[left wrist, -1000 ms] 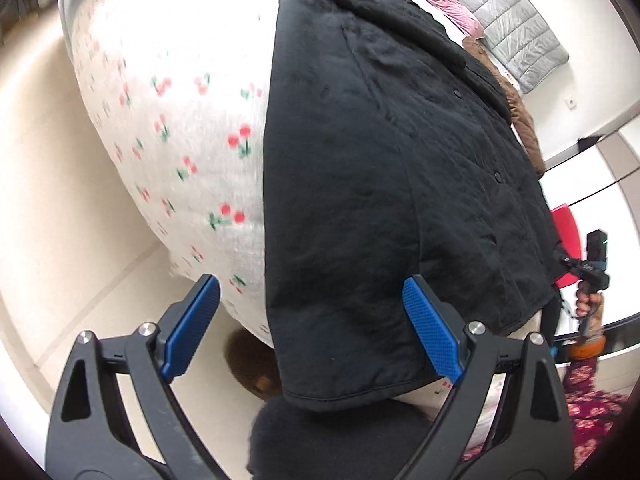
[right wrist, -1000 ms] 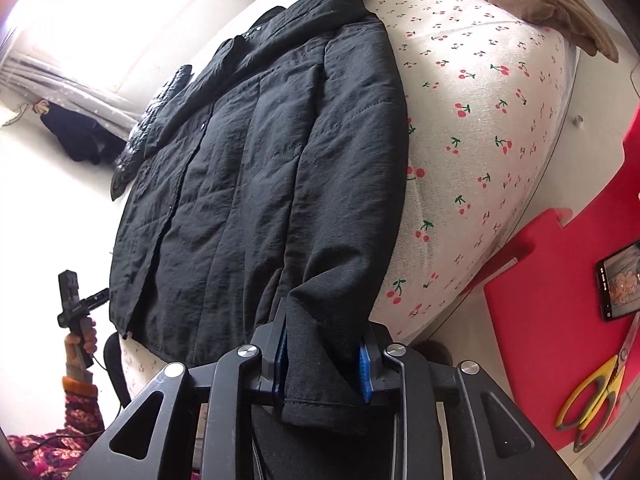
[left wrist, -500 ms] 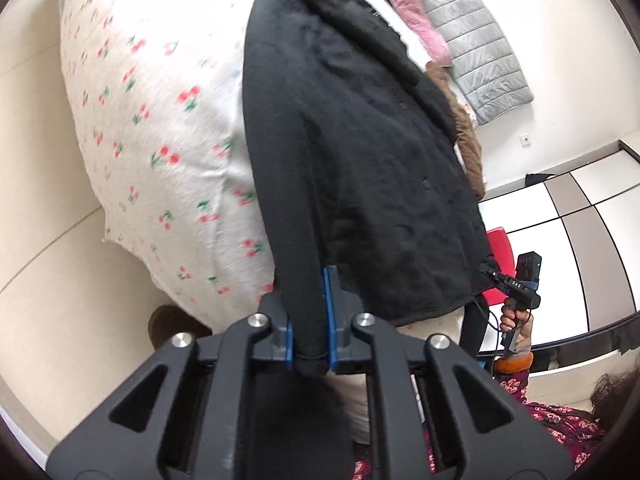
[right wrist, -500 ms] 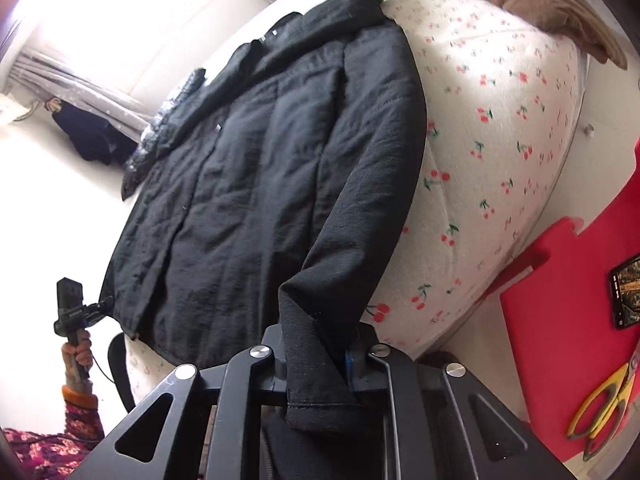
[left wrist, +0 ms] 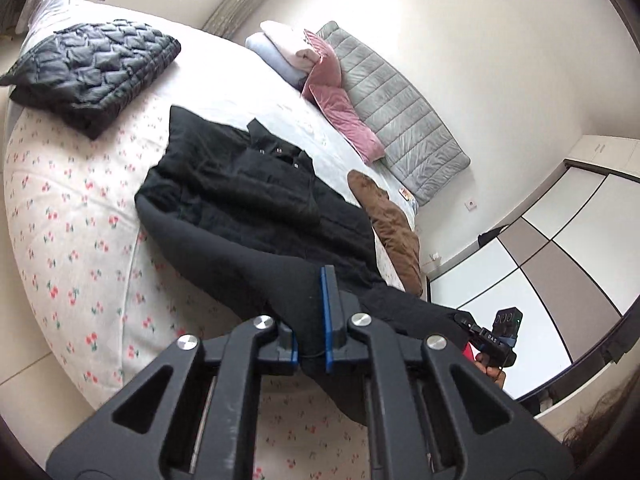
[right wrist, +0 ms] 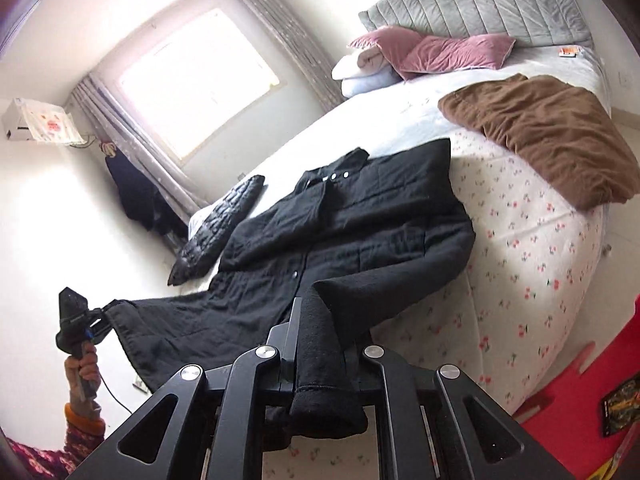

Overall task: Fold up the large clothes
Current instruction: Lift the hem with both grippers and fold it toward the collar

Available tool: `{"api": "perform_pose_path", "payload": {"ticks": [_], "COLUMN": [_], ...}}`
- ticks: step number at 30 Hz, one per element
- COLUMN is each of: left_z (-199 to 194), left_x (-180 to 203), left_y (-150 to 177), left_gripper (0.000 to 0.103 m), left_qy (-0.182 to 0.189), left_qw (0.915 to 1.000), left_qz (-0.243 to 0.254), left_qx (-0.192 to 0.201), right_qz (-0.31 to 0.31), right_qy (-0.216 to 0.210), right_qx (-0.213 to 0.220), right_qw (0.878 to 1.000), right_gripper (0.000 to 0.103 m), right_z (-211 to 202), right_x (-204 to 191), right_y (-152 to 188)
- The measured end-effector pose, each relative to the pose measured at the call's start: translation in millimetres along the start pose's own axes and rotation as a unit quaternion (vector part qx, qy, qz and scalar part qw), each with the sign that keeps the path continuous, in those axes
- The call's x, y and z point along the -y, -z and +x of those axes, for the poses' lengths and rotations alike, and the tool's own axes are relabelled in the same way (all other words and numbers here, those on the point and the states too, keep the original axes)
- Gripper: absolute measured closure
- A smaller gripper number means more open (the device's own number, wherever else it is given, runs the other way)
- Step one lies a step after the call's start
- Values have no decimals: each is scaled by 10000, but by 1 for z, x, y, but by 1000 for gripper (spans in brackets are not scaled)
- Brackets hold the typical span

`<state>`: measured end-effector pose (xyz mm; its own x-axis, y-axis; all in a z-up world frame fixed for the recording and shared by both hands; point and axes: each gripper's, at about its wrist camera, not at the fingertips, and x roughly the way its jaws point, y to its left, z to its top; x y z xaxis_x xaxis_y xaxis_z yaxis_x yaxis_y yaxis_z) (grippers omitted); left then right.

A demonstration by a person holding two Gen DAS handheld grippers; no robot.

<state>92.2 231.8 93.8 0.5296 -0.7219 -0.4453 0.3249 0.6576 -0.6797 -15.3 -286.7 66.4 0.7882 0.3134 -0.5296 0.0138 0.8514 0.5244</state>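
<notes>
Right now both tools are clamped on cloth: the left gripper (left wrist: 311,326) pinches the hem corner of the black coat (left wrist: 248,192), and the right gripper (right wrist: 320,356) bites a sleeve cuff (right wrist: 326,384), with a short tail of cuff drooping past its frame. The coat lies front-up on the cherry-print bed (left wrist: 60,240), collar toward the headboard (right wrist: 480,0), its lower edge raised off the mattress. The step in hand looks like carrying the bottom up toward the collar. To do it well, keep both grips level with each other so the hem stays straight and taut, lift only high enough to clear the body, and lay the fold down flat before letting go. Mind the brown blanket (right wrist: 540,132) near the right side and the quilted black jacket (left wrist: 88,68) on the left; neither should get dragged in.
</notes>
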Motion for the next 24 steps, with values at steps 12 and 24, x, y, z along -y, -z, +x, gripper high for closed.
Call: {"api": "perform_pose_path", "payload": {"ticks": [12,24], "left_z": [83,254], "left_x": [-13,-78], "left_y": [-157,-274], "left_gripper": [93,93], "left_qy": [-841,-1792], "left_qw": [9921,9802], "left_qz": [74,33], "left_qx": [923,839], "right_qz": [257,416], "right_qy": [529,975], "right_qx": [614,300], "right_qw": [9964,9939], "right_gripper": [92,91], "right_z": [66,252], "right_x": [38,103], "right_y": [-161,-278]}}
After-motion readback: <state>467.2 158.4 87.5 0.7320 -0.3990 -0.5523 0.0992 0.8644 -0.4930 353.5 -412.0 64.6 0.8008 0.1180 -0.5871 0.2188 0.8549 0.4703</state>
